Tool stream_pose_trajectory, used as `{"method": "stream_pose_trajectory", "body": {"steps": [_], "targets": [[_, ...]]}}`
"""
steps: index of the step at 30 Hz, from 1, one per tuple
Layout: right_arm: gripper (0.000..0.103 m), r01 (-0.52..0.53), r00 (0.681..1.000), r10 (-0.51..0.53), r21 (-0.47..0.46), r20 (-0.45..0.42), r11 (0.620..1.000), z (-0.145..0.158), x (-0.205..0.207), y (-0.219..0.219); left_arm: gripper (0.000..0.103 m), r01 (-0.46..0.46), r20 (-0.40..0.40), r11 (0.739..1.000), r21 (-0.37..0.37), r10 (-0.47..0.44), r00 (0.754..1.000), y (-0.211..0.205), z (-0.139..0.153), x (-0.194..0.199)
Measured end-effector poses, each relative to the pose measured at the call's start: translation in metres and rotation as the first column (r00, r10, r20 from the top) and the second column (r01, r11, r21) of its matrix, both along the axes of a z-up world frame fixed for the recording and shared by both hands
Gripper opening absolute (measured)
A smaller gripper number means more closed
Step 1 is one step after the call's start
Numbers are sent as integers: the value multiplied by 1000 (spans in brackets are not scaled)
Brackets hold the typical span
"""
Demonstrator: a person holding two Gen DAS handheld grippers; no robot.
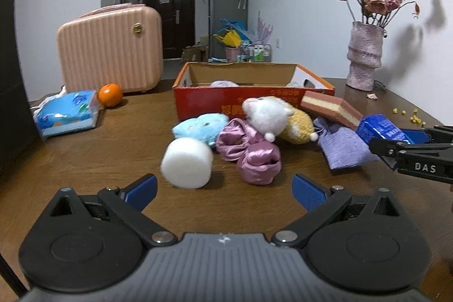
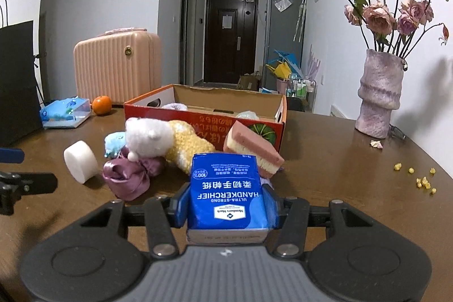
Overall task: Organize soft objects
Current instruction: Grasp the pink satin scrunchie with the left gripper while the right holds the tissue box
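The right gripper (image 2: 226, 210) clamps the tissue pack (image 2: 228, 194) between its pads, clear of the table. The box (image 2: 271, 129) sits ahead, beyond the sponge (image 2: 252, 152). Next, probably carry the pack over its rim and release. The left gripper (image 1: 225, 190) hangs open and empty, the white roll (image 1: 187, 162) just ahead.

White walls (image 2: 119, 4) are seen all round, with a dark door (image 2: 230, 38) set at the hallway's end. A grey fridge (image 1: 228, 10) is stood beside it, and a brown table (image 2: 339, 160) fills the foreground.
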State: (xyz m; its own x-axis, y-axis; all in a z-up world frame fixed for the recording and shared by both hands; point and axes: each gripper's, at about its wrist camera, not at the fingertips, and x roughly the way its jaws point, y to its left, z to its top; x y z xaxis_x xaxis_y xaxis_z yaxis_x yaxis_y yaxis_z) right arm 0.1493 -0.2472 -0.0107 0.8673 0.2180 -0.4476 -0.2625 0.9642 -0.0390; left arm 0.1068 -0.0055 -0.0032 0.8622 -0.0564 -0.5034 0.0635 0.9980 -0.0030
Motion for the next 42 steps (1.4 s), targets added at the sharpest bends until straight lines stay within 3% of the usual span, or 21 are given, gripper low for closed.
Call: {"method": "stream_pose_trajectory", "body": {"steps": [9,22,33,34,38,42], "targets": [[51,15,1000,-15,7,26,1000,6,13,-3,103,46,27,997,65,-48,998,-30,7,32],[51,47,999,-47,32,10,998,-5,30,-7,101,6,-22,993,120,-3,1000,-55,-21,95],[51,40,999,-41,42,15,998,-13,33,-7,71,4,-137,994,108,11,991,-53,-51,128],[51,39,999,-40,40,20,998,-14,33,-7,69,3,-136,994,108,11,991,-53,-51,128],[51,36,998,-37,22,49,999,-16,28,-4,46,48,-138,996,75,-37,990,-51,-50,126],[51,33,998,-33,6,60,999,-18,26,-1,39,62,-140,997,55,-54,989,-49,-48,124]]}}
